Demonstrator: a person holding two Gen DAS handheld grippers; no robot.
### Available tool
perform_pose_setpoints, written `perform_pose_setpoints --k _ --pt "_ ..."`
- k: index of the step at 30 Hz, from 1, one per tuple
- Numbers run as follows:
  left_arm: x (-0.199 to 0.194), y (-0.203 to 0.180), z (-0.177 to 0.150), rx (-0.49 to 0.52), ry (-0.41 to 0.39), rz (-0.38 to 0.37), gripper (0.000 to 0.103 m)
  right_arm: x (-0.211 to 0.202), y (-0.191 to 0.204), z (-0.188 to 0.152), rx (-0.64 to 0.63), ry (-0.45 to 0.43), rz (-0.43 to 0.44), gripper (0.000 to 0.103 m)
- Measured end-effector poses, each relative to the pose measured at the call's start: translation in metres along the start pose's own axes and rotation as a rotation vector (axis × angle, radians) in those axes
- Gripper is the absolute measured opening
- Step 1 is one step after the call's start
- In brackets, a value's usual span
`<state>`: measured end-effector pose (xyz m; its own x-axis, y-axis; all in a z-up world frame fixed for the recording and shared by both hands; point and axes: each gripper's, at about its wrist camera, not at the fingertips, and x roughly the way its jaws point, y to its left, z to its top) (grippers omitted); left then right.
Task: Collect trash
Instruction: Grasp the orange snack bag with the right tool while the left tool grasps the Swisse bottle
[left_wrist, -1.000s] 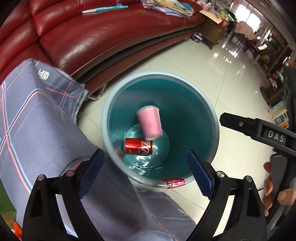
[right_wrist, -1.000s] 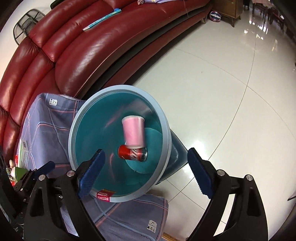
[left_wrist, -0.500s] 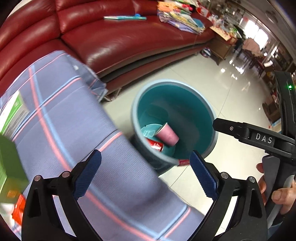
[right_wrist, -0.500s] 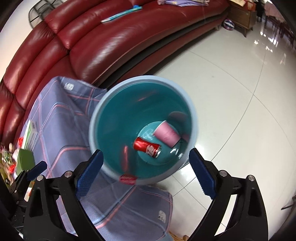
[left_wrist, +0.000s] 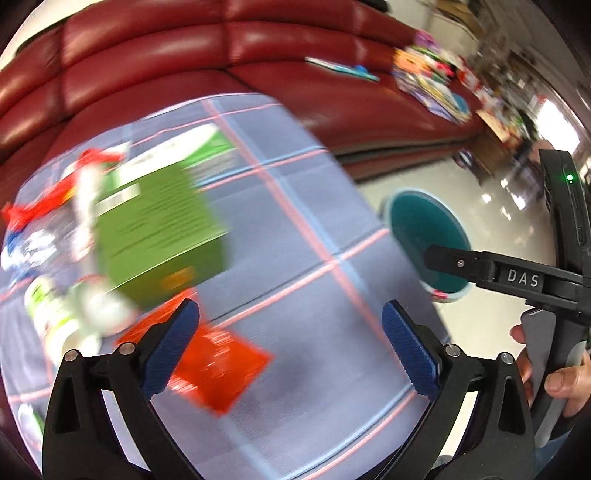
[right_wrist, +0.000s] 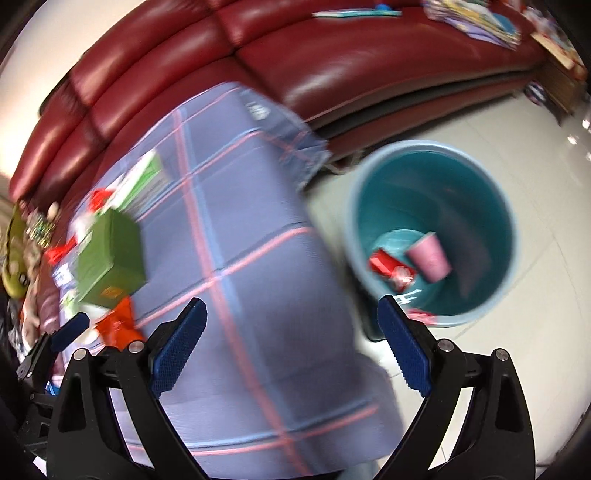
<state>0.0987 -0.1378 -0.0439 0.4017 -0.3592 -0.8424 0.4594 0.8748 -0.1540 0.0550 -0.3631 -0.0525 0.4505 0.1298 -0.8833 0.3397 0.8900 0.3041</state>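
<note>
A teal trash bin (right_wrist: 476, 206) stands on the floor beside the table; it also shows in the left wrist view (left_wrist: 417, 221). In it lie a pink cup (right_wrist: 430, 256) and a red soda can (right_wrist: 389, 267). My left gripper (left_wrist: 290, 345) is open and empty above the cloth-covered table (left_wrist: 295, 258), near an orange packet (left_wrist: 218, 365), a green box (left_wrist: 159, 225) and a white bottle (left_wrist: 55, 317). My right gripper (right_wrist: 291, 341) is open and empty over the table's edge; the green box (right_wrist: 109, 254) lies to its left.
A red leather sofa (right_wrist: 332, 59) runs behind the table with books and papers (left_wrist: 432, 85) on it. A glossy tiled floor (right_wrist: 546, 332) lies to the right. More blurred packets (left_wrist: 33, 206) lie at the table's left.
Both grippers have swung left, away from over the bin toward the table. The pink cup has dropped into the bin and lies beside the can.
</note>
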Motion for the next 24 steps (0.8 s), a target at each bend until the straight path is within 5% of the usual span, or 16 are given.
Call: perform_pose_setpoints --k 12,24 --pt "-0.049 0.146 -0.063 -0.214 -0.012 0.124 0.099 0.051 0.137 -0.037 -0.245 0.164 0.100 0.090" --pt "-0.056 0.198 -0.063 -0.295 -0.019 0.130 0.099 0.084 0.193 -0.049 -0.352 0.206 0.079 0.089"
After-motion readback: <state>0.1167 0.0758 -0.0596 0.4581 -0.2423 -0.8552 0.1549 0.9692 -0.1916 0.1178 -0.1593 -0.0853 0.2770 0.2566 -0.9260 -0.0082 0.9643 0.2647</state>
